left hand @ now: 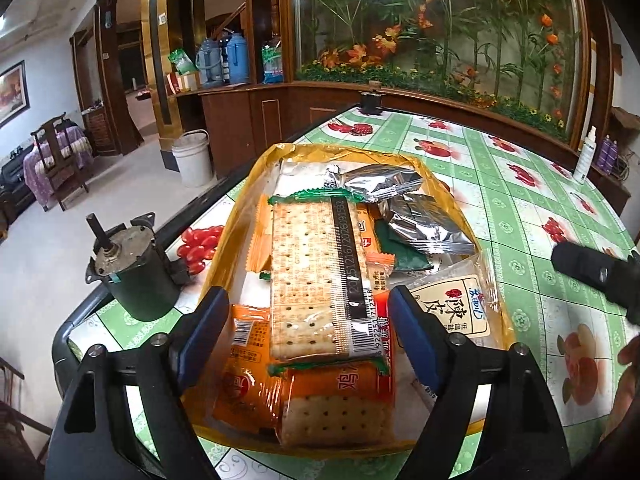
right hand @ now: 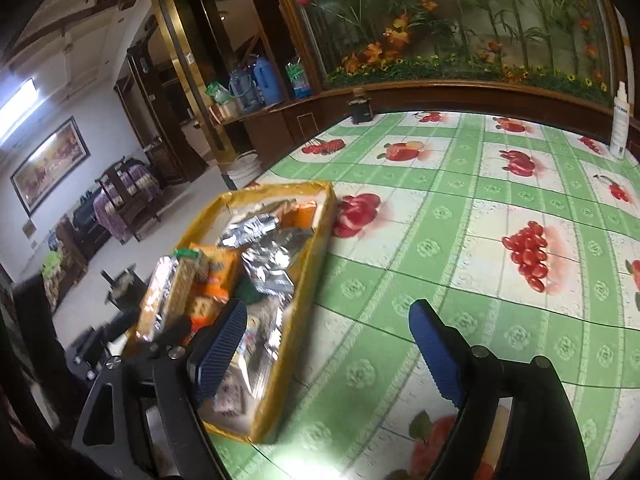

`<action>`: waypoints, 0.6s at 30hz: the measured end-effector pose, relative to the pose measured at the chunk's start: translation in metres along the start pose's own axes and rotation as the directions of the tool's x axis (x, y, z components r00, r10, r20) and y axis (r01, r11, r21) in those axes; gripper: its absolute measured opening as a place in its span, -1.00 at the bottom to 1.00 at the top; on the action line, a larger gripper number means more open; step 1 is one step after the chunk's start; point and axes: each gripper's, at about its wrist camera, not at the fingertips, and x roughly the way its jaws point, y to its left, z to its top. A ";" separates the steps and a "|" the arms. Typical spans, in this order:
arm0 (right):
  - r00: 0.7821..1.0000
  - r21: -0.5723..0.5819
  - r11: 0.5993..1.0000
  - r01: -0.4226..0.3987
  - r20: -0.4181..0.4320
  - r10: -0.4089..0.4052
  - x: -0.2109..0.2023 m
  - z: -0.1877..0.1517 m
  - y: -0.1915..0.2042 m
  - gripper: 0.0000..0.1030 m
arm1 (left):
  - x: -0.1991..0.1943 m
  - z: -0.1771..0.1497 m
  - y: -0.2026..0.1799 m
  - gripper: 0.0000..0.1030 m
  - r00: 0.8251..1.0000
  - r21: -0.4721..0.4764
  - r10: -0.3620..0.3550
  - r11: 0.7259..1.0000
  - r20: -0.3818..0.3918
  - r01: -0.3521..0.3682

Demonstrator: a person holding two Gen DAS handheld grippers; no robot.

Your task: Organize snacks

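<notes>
A shallow yellow tray [left hand: 244, 200] full of snacks sits on the table. A clear cracker pack [left hand: 308, 280] lies on top, with orange packets [left hand: 244, 360], silver foil packets [left hand: 424, 224] and a pale packet with Chinese writing [left hand: 460, 304] around it. My left gripper [left hand: 308, 332] is open just above the near end of the cracker pack, one finger on each side. My right gripper [right hand: 332, 340] is open and empty over the tablecloth, its left finger over the tray [right hand: 316, 240]. The right gripper's black body also shows in the left wrist view [left hand: 592, 272].
An old electric motor [left hand: 132, 276] stands at the table's left edge beside the tray. A black pot [right hand: 360, 110] sits at the far edge and a white spray bottle [right hand: 620, 120] at the far right. The green fruit-print tablecloth [right hand: 460, 240] spreads right of the tray.
</notes>
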 end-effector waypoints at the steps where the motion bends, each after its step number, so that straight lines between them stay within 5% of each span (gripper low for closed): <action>1: 1.000 -0.003 1.000 0.003 -0.004 -0.003 0.000 -0.003 0.000 0.66 | -0.001 0.000 0.000 0.60 1.000 -0.001 0.001 1.000 0.004 -0.001; 18: 0.999 0.016 1.000 -0.014 -0.049 0.015 -0.007 -0.027 -0.012 0.65 | -0.007 -0.003 -0.008 0.74 0.989 0.052 0.135 0.989 0.055 -0.138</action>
